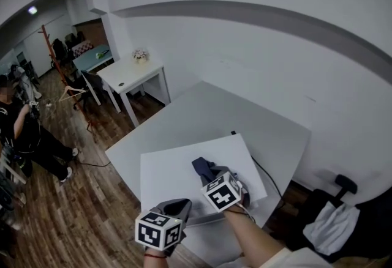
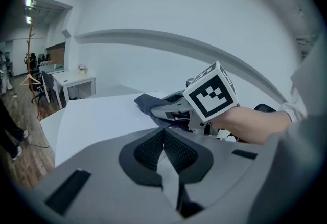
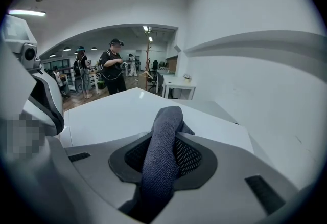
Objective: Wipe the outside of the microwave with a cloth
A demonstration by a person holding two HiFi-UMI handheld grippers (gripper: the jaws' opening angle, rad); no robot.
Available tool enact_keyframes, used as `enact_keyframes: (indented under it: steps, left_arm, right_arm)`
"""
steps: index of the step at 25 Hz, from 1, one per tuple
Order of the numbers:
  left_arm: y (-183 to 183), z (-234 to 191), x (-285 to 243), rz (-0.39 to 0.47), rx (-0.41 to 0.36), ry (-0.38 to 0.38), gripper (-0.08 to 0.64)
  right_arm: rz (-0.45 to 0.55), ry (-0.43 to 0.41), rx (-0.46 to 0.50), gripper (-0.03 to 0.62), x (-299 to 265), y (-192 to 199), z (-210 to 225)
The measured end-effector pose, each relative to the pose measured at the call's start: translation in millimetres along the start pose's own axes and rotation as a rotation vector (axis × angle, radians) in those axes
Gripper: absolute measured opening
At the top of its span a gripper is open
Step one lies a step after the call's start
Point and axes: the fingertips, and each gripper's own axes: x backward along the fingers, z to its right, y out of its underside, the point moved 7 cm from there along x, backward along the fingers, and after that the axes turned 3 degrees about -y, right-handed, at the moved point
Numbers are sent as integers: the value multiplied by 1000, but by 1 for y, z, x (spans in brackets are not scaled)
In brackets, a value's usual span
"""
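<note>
The microwave shows as a white flat top (image 1: 177,169) on a pale table, also seen in the left gripper view (image 2: 97,115) and the right gripper view (image 3: 122,110). A dark blue-grey cloth (image 1: 201,166) lies bunched on that top, with my right gripper (image 1: 208,174) shut on it. In the right gripper view the cloth (image 3: 162,151) fills the gap between the jaws of the right gripper (image 3: 164,133). My left gripper (image 1: 182,204) is shut and holds nothing, at the microwave's near edge, left of the right one. From its own view the left gripper (image 2: 163,134) points across the top toward the cloth (image 2: 148,101).
The pale table (image 1: 275,132) stands against a white wall. A black cable (image 1: 264,172) runs off the microwave's right side. A dark chair (image 1: 343,212) is at the lower right, a small white table (image 1: 131,74) and a person (image 1: 21,129) are at the left.
</note>
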Motion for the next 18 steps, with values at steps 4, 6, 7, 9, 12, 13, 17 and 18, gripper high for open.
enact_keyframes:
  steps: [4,6,7,9,12,13,17,18]
  left_arm:
    - [-6,9,-12,-2,-9,12,3]
    - [-10,14,-19,-5,-14,20,3]
    - [-12,16,-22,-6,-16,23,3]
    - [-16,20,-28,-7,-20,29,3]
    - [-21,25,-38,-11,-23,38,3]
    - [-22,27,-41,-13,-25,41,3]
    - [-30,32,-53,-19,-35,56,3]
    - [-31,32,-55,-20,-36,59,3]
  right_arm:
    - [-4,19,-17,107,8,11,21]
    - [-6,32,-41,107,12,18,34]
    - [-8,39,-55,107,14,21,40]
    - [-11,51,-72,107,18,26,51]
    - [-10,69,-100,107,24,34,66]
    - [-10,76,-107,107,26,36,71]
    - [-15,108,-122,107,31,43,92]
    - [-15,114,-128,107,32,45,97]
